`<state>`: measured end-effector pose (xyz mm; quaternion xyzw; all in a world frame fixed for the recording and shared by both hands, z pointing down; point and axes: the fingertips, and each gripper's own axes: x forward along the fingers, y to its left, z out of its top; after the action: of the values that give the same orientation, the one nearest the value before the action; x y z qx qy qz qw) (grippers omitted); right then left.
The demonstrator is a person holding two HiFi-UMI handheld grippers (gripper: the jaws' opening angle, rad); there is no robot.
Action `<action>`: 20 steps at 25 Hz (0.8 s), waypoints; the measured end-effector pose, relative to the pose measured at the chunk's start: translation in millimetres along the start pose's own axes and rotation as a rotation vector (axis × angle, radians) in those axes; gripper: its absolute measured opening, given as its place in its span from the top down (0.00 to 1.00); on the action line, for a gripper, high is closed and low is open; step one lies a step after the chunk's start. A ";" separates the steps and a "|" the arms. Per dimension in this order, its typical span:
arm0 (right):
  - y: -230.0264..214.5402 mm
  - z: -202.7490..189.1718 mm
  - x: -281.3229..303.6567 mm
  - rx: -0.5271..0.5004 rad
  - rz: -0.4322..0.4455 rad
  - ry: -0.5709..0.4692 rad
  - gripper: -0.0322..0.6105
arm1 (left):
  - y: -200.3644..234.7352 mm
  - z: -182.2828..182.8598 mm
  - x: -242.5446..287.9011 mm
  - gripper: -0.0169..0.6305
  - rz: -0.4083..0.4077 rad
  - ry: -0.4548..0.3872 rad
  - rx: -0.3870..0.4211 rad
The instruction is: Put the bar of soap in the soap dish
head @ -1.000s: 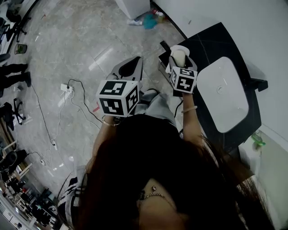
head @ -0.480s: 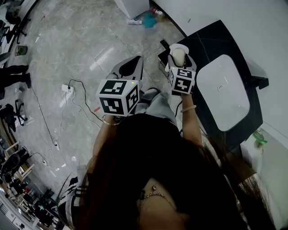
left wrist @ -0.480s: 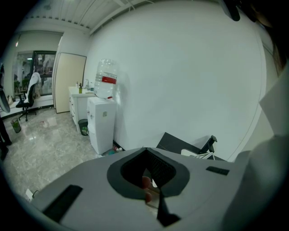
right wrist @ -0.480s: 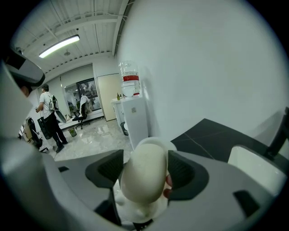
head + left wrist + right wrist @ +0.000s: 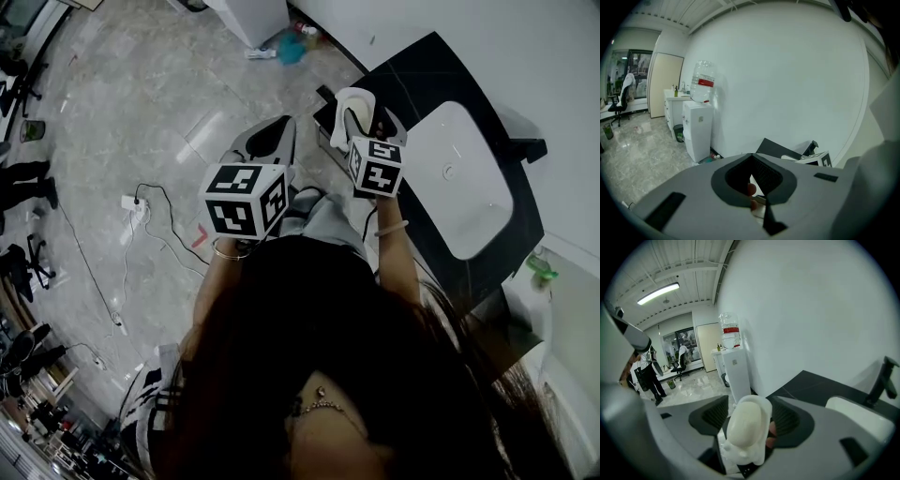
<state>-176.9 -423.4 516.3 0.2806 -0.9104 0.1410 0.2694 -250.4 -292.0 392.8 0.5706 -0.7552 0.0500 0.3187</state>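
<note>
A cream bar of soap (image 5: 744,425) lies in a white soap dish (image 5: 761,404), and my right gripper (image 5: 747,430) is shut on the dish's sides. In the head view the soap dish (image 5: 347,101) sticks out past my right gripper (image 5: 367,127), in the air by the near left corner of the black counter (image 5: 422,75). My left gripper (image 5: 267,141) hangs over the floor left of it. In the left gripper view its jaws (image 5: 754,176) stand together with nothing between them.
A white basin (image 5: 455,178) is set in the counter, with a black tap (image 5: 525,148) behind it. A water dispenser (image 5: 698,126) stands against the wall. A power strip and cable (image 5: 131,202) lie on the tiled floor. People stand at the far left.
My right gripper has drifted slightly left and away with the dish and soap. The left gripper has barely moved.
</note>
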 end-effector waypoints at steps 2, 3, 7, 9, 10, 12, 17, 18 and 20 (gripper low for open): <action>-3.3 1.2 -8.0 0.026 -0.006 0.011 0.47 | -7.4 -0.6 2.8 0.98 -0.025 0.001 0.008; -4.6 1.4 -12.0 0.040 -0.008 0.018 0.47 | -11.3 -0.7 4.3 0.98 -0.037 0.001 0.013; -7.8 5.9 -30.1 0.072 -0.033 0.018 0.58 | -26.5 -1.0 9.5 0.98 -0.087 0.002 0.038; -9.4 7.9 -39.9 0.070 -0.049 0.008 0.64 | -33.4 -2.0 10.4 0.98 -0.111 0.001 0.047; -10.7 8.5 -45.3 0.072 -0.058 0.005 0.67 | -36.6 -2.5 10.6 0.98 -0.121 0.000 0.052; -14.3 9.9 -57.5 0.080 -0.080 0.000 0.74 | -42.3 -3.4 11.2 0.98 -0.140 -0.001 0.062; -18.0 11.9 -90.6 0.090 -0.127 -0.006 0.85 | -57.2 -6.9 13.7 0.98 -0.186 0.005 0.089; -17.3 11.8 -96.3 0.094 -0.130 -0.007 0.87 | -60.2 -7.9 14.3 0.98 -0.192 0.007 0.096; -15.4 10.8 -106.9 0.105 -0.135 -0.009 0.88 | -66.0 -11.1 15.6 0.98 -0.205 0.016 0.109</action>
<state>-97.8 -393.6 448.2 0.3555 -0.8820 0.1690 0.2593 -189.0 -322.8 391.0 0.6610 -0.6864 0.0626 0.2966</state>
